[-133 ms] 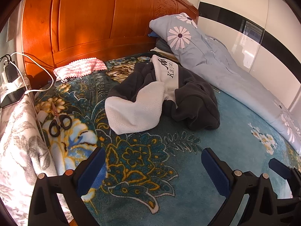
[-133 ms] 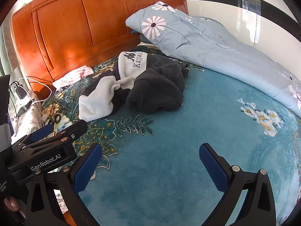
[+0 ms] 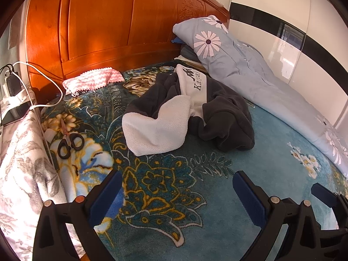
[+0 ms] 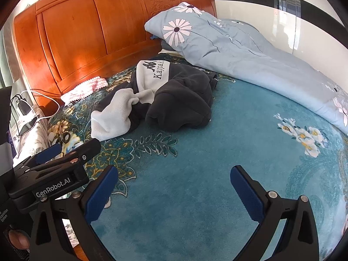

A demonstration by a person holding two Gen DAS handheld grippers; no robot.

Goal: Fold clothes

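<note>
Where sweatshirt [image 3: 187, 111] lies crumpled, scissors [image 3: 69, 143] well left.

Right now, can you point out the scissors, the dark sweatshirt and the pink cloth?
scissors [image 3: 70, 143]: left wrist view, on the black handles.
dark sweatshirt [image 4: 184, 100]: right wrist view, on the crumpled dark body.
pink cloth [image 3: 93, 80]: left wrist view, on its middle.

"Kappa" in dark letters under a dark logo on the white panel of the crumpled dark sweatshirt [image 4: 165, 91] near the headboard [image 4: 87, 34], "GenRobot.AI" in white on the left gripper [image 4: 52, 167], body side
</note>
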